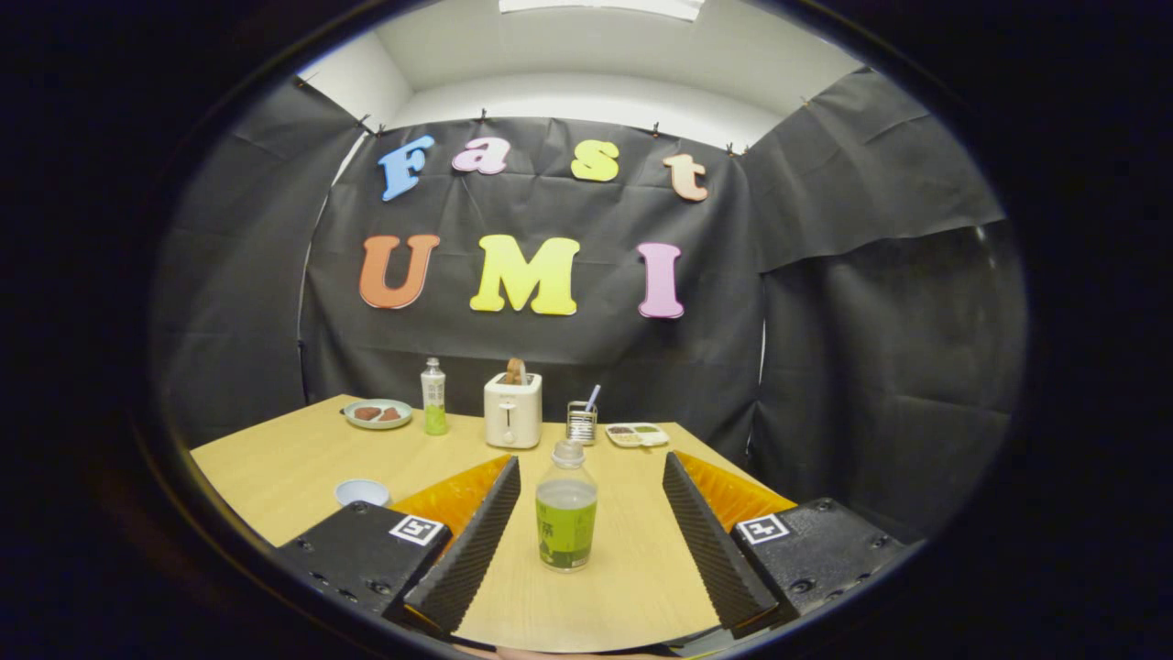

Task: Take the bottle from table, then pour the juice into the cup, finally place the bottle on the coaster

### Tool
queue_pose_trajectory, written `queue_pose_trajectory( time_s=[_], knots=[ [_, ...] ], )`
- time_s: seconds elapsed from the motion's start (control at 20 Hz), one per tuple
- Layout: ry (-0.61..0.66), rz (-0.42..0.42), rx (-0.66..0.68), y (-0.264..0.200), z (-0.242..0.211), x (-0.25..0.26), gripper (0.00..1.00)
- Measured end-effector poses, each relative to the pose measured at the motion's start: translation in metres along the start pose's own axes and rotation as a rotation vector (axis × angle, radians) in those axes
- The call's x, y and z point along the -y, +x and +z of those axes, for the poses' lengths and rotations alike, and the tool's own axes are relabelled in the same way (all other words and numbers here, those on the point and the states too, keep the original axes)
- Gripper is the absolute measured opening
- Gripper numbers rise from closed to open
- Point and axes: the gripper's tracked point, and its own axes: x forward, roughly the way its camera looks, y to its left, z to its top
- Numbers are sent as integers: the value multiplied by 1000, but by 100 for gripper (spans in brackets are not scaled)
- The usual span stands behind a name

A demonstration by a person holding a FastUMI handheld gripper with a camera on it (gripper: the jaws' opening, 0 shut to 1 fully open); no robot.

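1. Plainly, the gripper (591, 477) was spread wide and held nothing; its two fingers (472, 541) stood well apart, one to each side of the bottle (565, 509), and neither touched it.
2. The bottle stood upright on the table (275, 467), between the fingers and a little nearer the left one; its cap rose level with the fingertips, and its base sat part-way down the channel between them.
3. Its long axis ran straight up, square to the line on which the fingers would close; so, as I judged it, a plain squeeze would meet the body on both sides, once the gripper had shifted slightly left to centre it.
4. Green juice filled the lower part and the top was clear; I judged the weight to sit low, which should have helped it stay upright in a grip around the middle.
5. A small bowl-like cup (361, 492) lay on the table just beyond the left finger, close at hand for the pour; I could not pick out the coaster.
6. Further back stood a second bottle (433, 397), a plate (378, 414), a toaster (513, 410), a grater (581, 423) and a small tray (637, 434), all well clear of the fingers.
7. The take had not yet been made; the pour and the placing were both left to do.
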Motion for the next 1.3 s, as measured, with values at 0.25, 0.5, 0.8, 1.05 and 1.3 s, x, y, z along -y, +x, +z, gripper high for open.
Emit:
queue_pose_trajectory(
  time_s=[0.25, 0.5, 0.8, 1.05, 1.3],
  knots=[
    [-7, -3, 6, 0, -2, 1, 100],
    [6, 9, -11, 3, -8, -1, 100],
    [12, 21, -16, 9, -15, -3, 100],
    [8, 36, -39, 18, -28, -7, 100],
    [4, 57, -69, 33, -47, -15, 100]
  ],
)
